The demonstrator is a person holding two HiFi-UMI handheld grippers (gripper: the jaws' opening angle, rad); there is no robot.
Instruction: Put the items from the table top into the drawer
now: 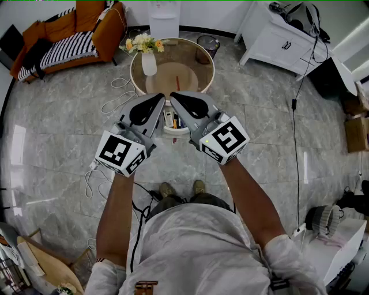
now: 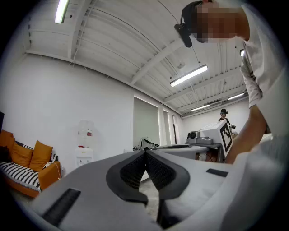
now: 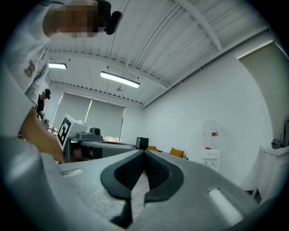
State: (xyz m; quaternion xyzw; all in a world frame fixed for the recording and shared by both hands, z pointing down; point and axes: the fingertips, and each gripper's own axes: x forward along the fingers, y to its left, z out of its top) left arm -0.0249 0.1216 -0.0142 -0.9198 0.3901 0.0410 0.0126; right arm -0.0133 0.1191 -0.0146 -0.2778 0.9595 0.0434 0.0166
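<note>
In the head view, a round glass-topped table (image 1: 137,78) stands ahead of me with a white vase of flowers (image 1: 148,57) and a thin reddish stick-like item (image 1: 177,79) on it. Below its near edge, a white open drawer (image 1: 176,130) holds a few small items. My left gripper (image 1: 163,95) and right gripper (image 1: 172,95) are held level side by side above the drawer, tips almost touching each other. Both are shut with nothing between the jaws, as the left gripper view (image 2: 145,153) and right gripper view (image 3: 144,153) show. They hide part of the drawer.
An orange sofa (image 1: 69,31) with a striped throw stands at the back left, a water dispenser (image 1: 164,17) and a dark bin (image 1: 206,46) behind the table, a white cabinet (image 1: 282,37) at the back right. Cables (image 1: 117,98) lie on the tiled floor left of the table.
</note>
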